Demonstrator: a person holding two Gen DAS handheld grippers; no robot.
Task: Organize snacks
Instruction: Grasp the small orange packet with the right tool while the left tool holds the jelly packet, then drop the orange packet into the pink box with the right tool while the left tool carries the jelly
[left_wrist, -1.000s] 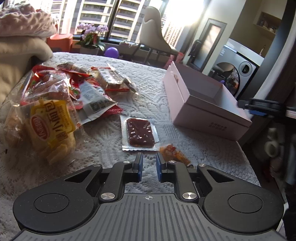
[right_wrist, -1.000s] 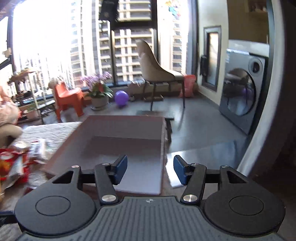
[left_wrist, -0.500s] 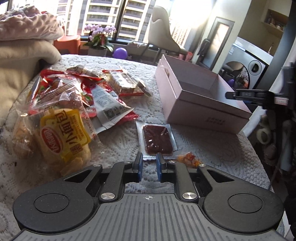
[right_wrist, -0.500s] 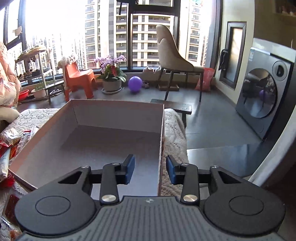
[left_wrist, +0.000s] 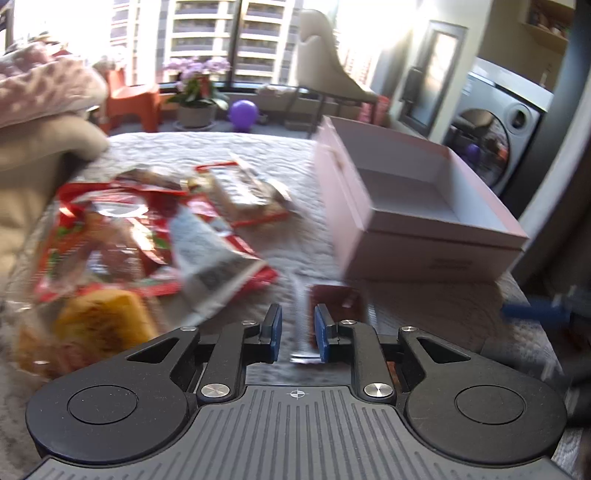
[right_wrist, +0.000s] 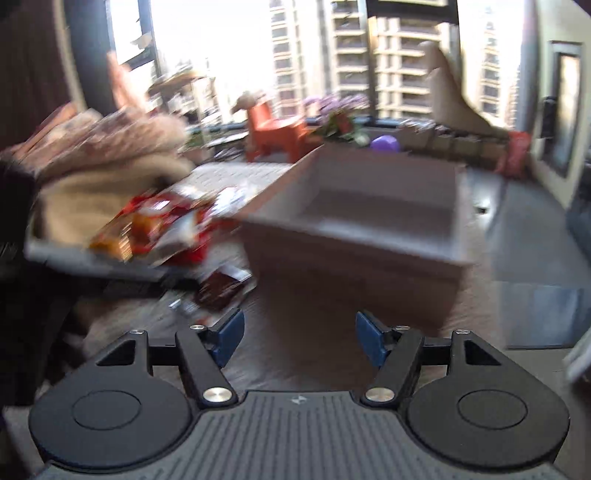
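A pile of snack packets (left_wrist: 147, 229) lies on the white lace cloth, with a yellow bread bag (left_wrist: 99, 328) at the near left. A flat clear packet with a dark red slab (left_wrist: 332, 302) lies just ahead of my left gripper (left_wrist: 297, 330), whose jaws stand a narrow gap apart over its silver edge, not gripping it. An empty pink box (left_wrist: 417, 218) stands to the right. My right gripper (right_wrist: 299, 338) is wide open and empty, low before the box (right_wrist: 362, 236), with the dark red packet (right_wrist: 221, 288) to its left.
Folded blankets (left_wrist: 40, 122) rest at the table's left. The table's right edge drops to the floor beside a washing machine (left_wrist: 495, 136). A chair (left_wrist: 325, 77), orange stool, flowers and purple ball stand by the windows. Both views are motion-blurred.
My left gripper has moved forward over the dark red packet. My right gripper has swung left and lower, from above the box to in front of it, and opened wider.
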